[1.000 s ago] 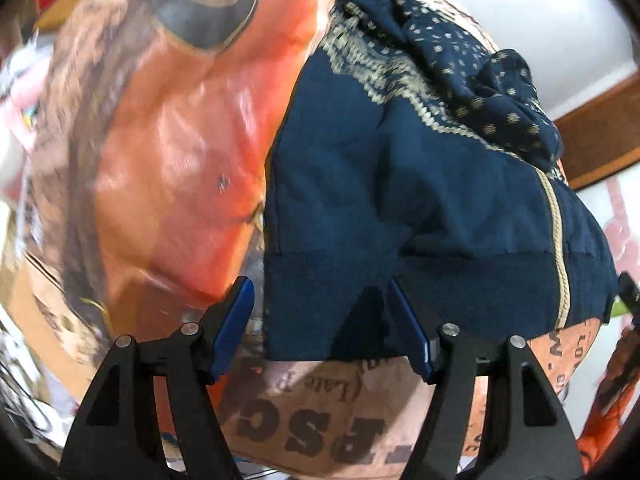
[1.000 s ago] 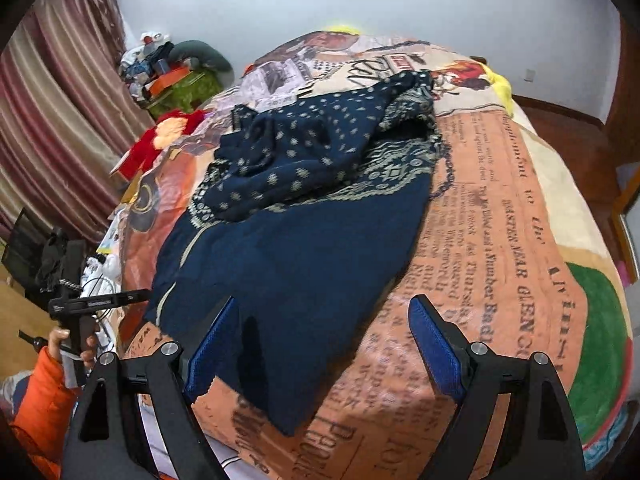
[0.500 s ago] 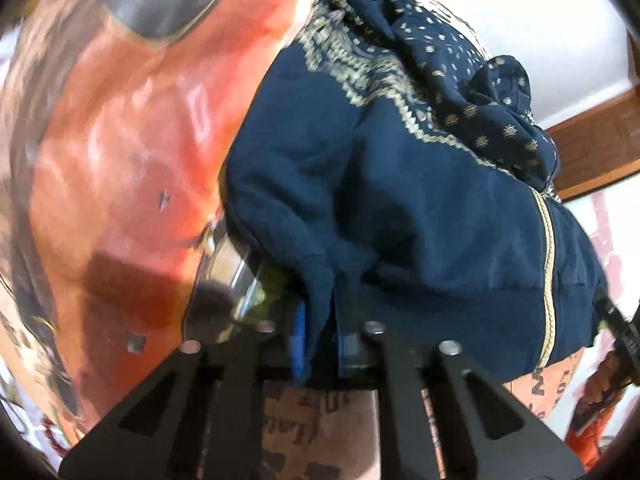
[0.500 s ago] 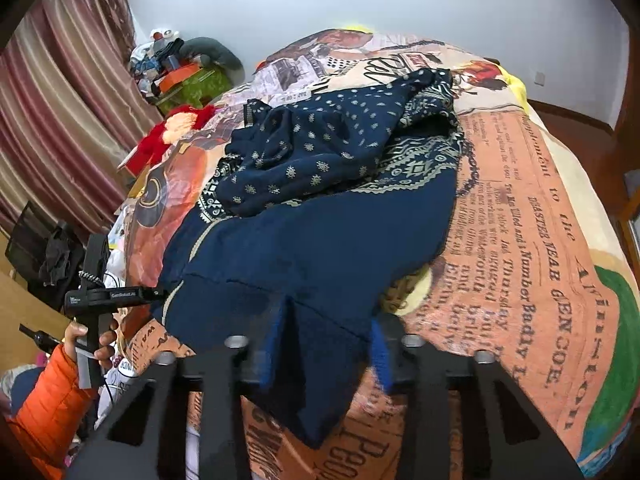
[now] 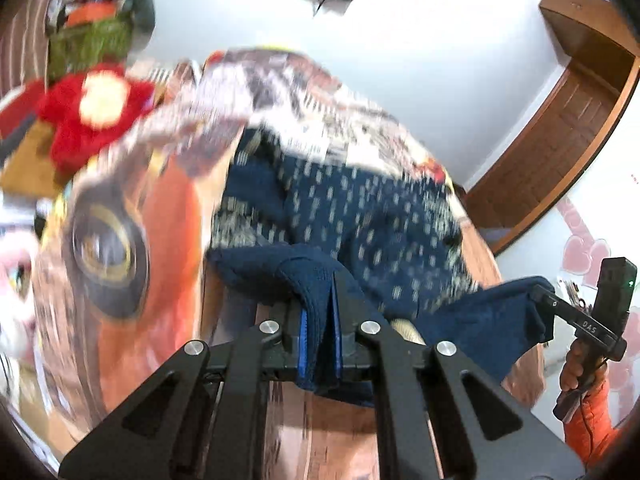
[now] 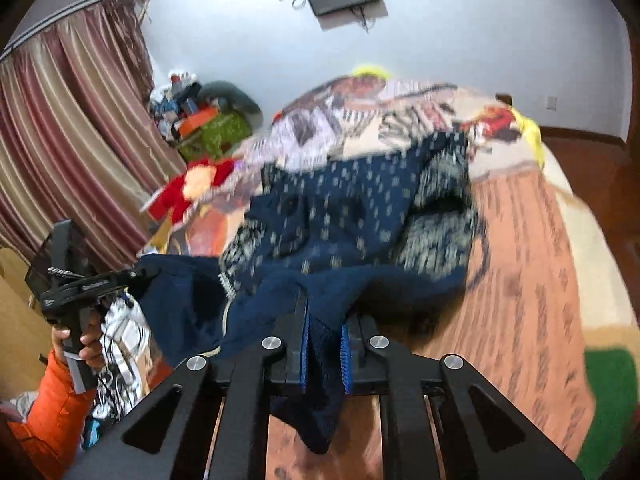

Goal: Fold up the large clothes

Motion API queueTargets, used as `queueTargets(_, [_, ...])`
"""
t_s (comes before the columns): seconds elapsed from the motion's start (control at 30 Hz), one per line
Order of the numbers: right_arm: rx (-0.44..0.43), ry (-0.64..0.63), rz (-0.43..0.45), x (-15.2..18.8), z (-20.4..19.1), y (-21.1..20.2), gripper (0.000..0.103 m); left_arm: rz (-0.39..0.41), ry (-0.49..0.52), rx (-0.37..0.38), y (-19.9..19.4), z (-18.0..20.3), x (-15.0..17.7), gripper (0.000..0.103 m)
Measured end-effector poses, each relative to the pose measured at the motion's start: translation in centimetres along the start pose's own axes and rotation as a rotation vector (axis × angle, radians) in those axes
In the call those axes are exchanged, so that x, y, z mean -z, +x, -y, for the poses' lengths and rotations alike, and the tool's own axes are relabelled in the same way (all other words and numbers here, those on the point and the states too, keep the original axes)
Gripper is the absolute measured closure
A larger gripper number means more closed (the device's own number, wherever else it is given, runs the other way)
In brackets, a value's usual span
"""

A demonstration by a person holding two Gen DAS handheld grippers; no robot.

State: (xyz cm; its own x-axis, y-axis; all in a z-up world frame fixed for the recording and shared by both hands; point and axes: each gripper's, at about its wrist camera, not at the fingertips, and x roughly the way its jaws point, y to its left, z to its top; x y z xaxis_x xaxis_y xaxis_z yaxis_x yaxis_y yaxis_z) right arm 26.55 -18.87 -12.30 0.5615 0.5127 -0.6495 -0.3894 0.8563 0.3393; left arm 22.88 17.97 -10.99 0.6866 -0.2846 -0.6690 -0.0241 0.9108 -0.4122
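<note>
Sweater [image 5: 360, 216] on bed [image 6: 520, 260], hem lifted off it. L gripper [image 5: 320, 336] clamped on hem, R gripper [image 6: 326, 350] just closed on hem too; fabric between both jaws.

My two cameras sit right behind the grippers, look down across the bed [image 6: 520, 260], and both see the blue sweater [image 5: 360, 216] up close.
</note>
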Motion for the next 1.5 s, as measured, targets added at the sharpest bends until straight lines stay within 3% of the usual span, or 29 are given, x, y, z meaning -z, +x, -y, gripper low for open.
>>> queueTargets(0.17, [0.018, 0.014, 0.041, -4.4, 1.7, 1.4, 0.094, 0.064, 0.014, -0.028, 1.5, 1.3, -5.2, 0.094])
queueTargets(0.27, [0.045, 0.02, 0.052, -6.9, 2.8, 3.0, 0.094, 0.091, 0.021, -0.083, 3.4, 1.3, -8.0, 0.095])
queueTargets(0.47, [0.098, 0.066, 0.023, -12.1, 6.4, 8.7, 0.094, 0.095, 0.005, -0.174, 8.4, -0.2, -11.7, 0.095])
queueTargets(0.77, [0.138, 0.143, -0.064, -16.0, 11.4, 18.6, 0.094, 0.002, 0.005, -0.306, 19.2, -3.4, -14.6, 0.095])
queueTargets(1.0, [0.146, 0.205, -0.132, -15.8, 15.7, 24.2, 0.094, -0.102, -0.025, -0.367, 26.8, -6.6, -13.7, 0.094])
queueTargets(1.13, [0.07, 0.223, -0.149, -15.6, 17.4, 24.7, 0.094, -0.138, -0.013, -0.352, 27.9, -7.4, -13.0, 0.09])
queueTargets(1.3, [-0.01, 0.253, -0.217, -16.0, 18.6, 23.7, 0.093, -0.156, -0.046, -0.297, 26.1, -8.0, -13.6, 0.082])
queueTargets(1.37, [-0.014, 0.248, -0.234, -16.3, 18.5, 22.9, 0.093, -0.141, -0.031, -0.343, 24.9, -7.8, -14.0, 0.065])
queueTargets(1.43, [0.011, 0.202, -0.242, -16.4, 17.6, 21.9, 0.093, -0.097, 0.016, -0.428, 23.2, -7.3, -14.5, 0.063])
queueTargets(1.5, [0.041, 0.156, -0.243, -16.5, 16.8, 21.0, 0.093, -0.084, 0.033, -0.453, 21.8, -7.2, -15.0, 0.063])
